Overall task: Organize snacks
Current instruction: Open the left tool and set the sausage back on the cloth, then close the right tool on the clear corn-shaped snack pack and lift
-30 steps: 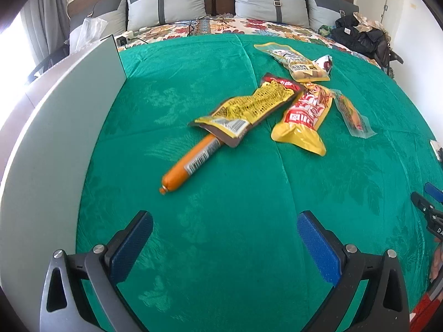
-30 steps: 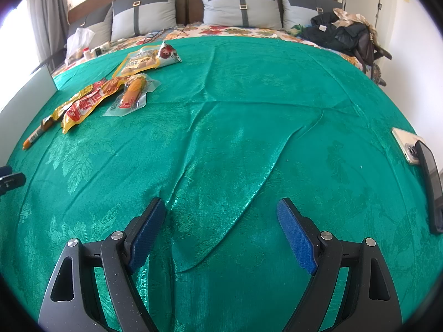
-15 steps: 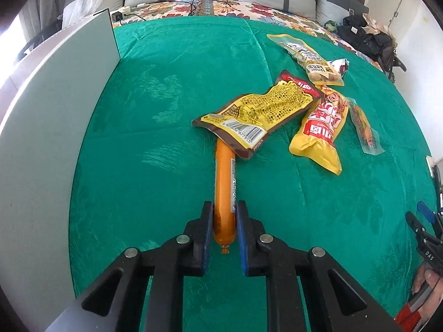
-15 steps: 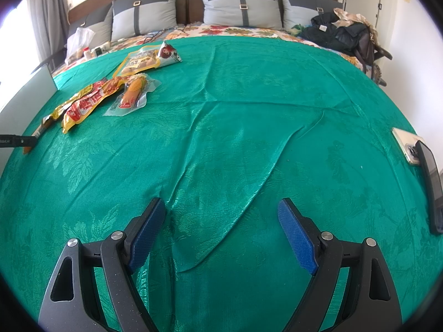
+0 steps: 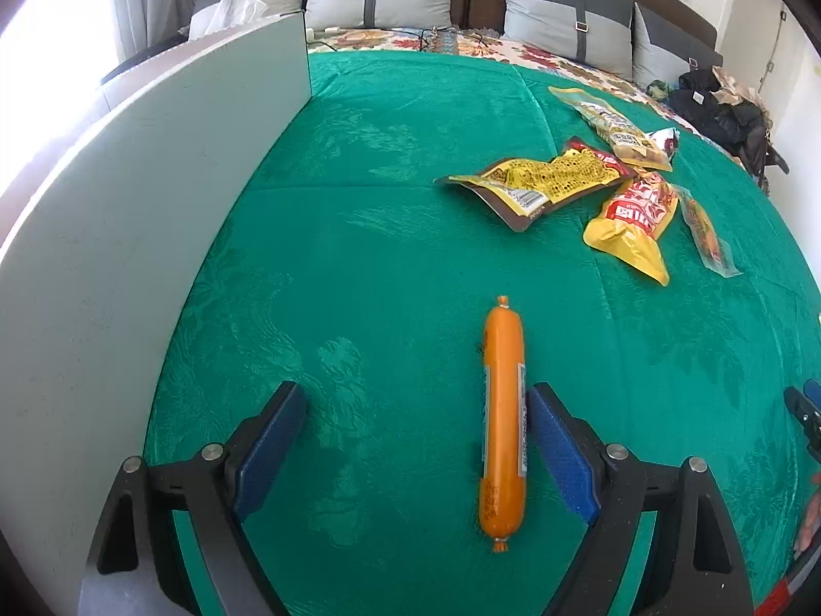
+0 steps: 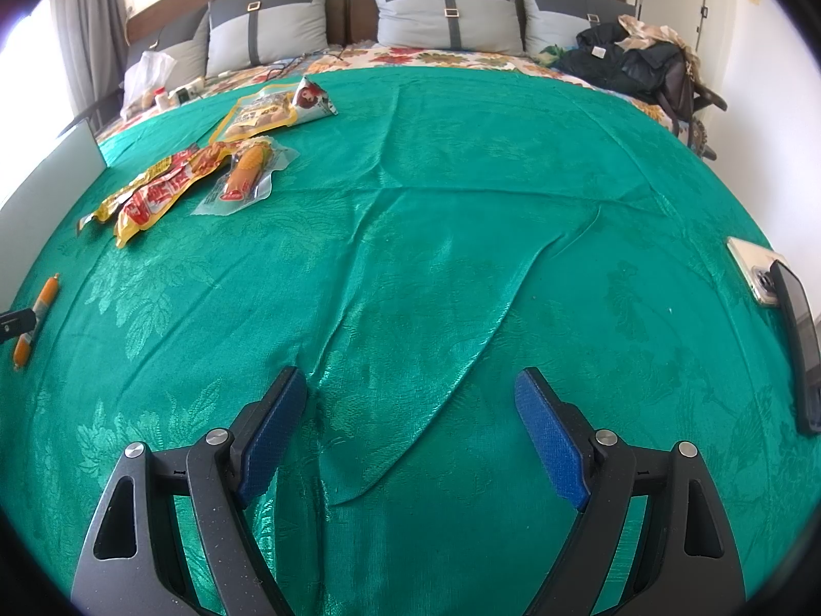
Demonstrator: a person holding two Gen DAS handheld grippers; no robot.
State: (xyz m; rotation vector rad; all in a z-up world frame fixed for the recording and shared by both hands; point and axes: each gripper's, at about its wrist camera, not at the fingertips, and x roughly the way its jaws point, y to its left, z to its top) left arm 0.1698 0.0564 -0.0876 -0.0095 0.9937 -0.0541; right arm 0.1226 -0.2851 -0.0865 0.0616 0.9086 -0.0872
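An orange sausage stick [image 5: 503,426] lies on the green bed cover [image 5: 385,267], pointing away from me. It sits between the jaws of my left gripper [image 5: 415,400], close beside the right pad [image 5: 559,441] and far from the left pad. These jaws are opening and do not grip it. Farther off lie a yellow-brown packet [image 5: 544,182], a red-yellow packet [image 5: 636,215], a clear sausage pack [image 5: 705,228] and a pale yellow packet [image 5: 616,128]. My right gripper [image 6: 410,382] stands open over bare cover, and the sausage stick [image 6: 36,318] shows at its far left.
A tall pale grey panel [image 5: 128,236] stands along the left side of the bed. Two phones [image 6: 759,272] lie at the right edge. Pillows [image 6: 446,15] and dark clothes [image 6: 631,61] are at the head. The cover has loose folds [image 6: 462,318] in the middle.
The left gripper shut on the sausage stick, drew it out from under the yellow-brown packet toward me, then spread its jaws and left it on the cover. The right gripper kept still.
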